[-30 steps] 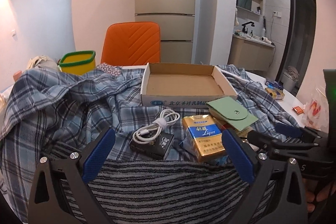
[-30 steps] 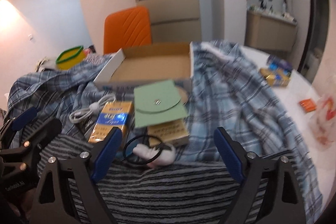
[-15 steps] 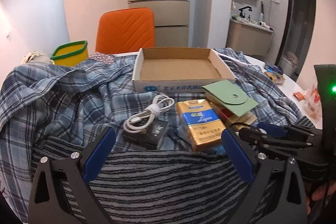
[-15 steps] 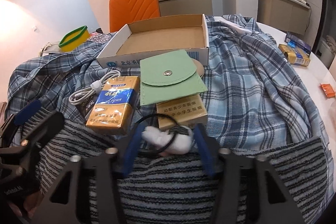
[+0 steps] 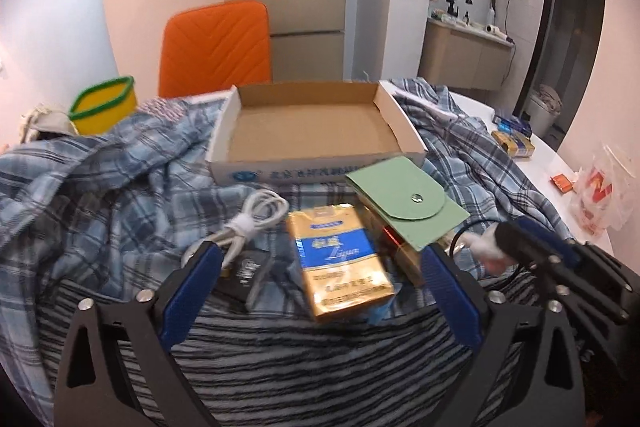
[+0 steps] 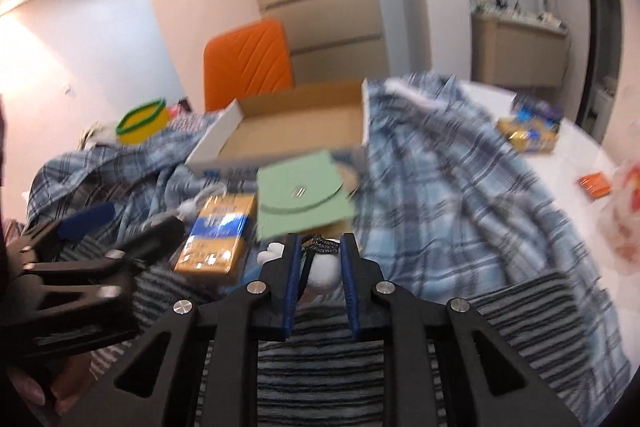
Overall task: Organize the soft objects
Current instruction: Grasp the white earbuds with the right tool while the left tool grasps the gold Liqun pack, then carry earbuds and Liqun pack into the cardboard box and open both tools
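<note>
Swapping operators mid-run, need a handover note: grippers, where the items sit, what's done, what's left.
Right gripper: jaws have just closed on the small white plush toy with its black loop, at the near edge of the pile.
Left gripper: jaws wide open, narrowing slightly, nothing gripped; the gold pack and white cable lie between them.
Cardboard box: sits on the plaid shirt, nothing inside.
Green pouch: leans on another pack in front of the box.
Done: toy gripped.
Left: probably move the toy to the box; the rest is still unsorted.
</note>
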